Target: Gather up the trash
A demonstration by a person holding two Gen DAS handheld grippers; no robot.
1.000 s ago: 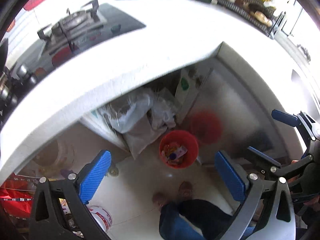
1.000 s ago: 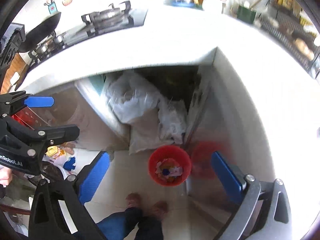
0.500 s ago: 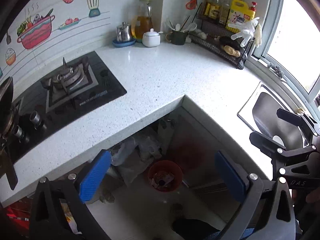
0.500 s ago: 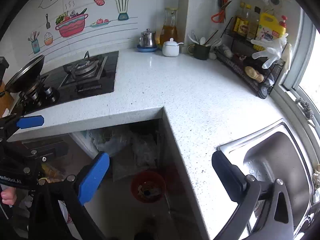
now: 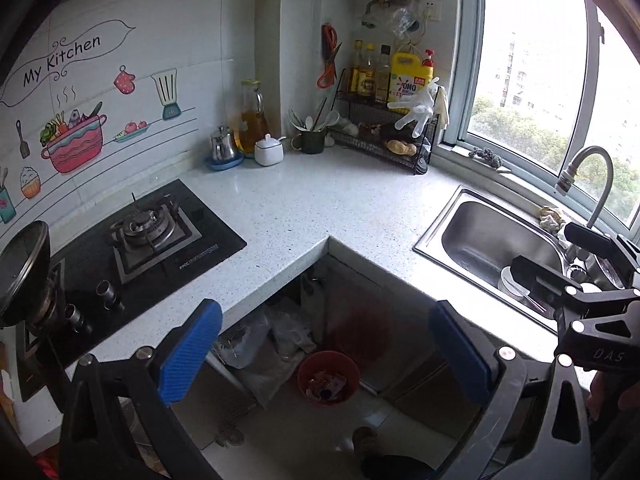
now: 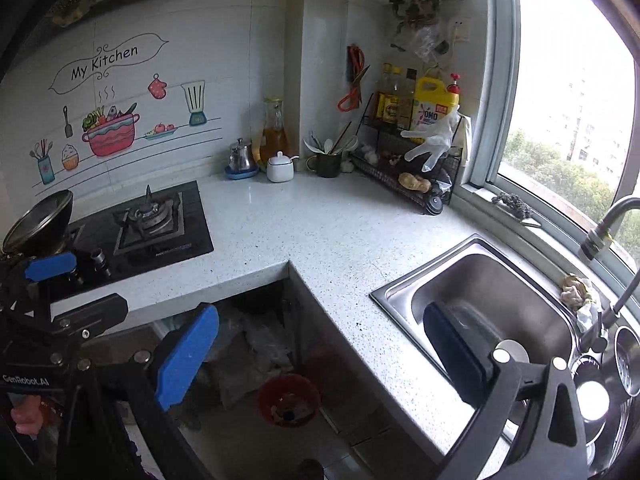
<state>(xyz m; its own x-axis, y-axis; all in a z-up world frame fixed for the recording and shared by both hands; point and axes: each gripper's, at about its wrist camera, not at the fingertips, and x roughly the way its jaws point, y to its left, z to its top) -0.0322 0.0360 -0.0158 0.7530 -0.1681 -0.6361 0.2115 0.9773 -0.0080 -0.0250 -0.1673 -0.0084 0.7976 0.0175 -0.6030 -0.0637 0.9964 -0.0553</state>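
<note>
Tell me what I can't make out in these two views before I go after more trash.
- Contents of the red bin: too small and dim in both views to tell apart.
- Plastic bags under the counter: shadowed; the left gripper finger covers some.
- Sink bottom: the right gripper hides part.
- Floor: cut off by the bottom edge.

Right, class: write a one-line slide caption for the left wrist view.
Open left gripper held above a red bin of trash on the floor, below a bare L-shaped counter with hob and sink.
</note>
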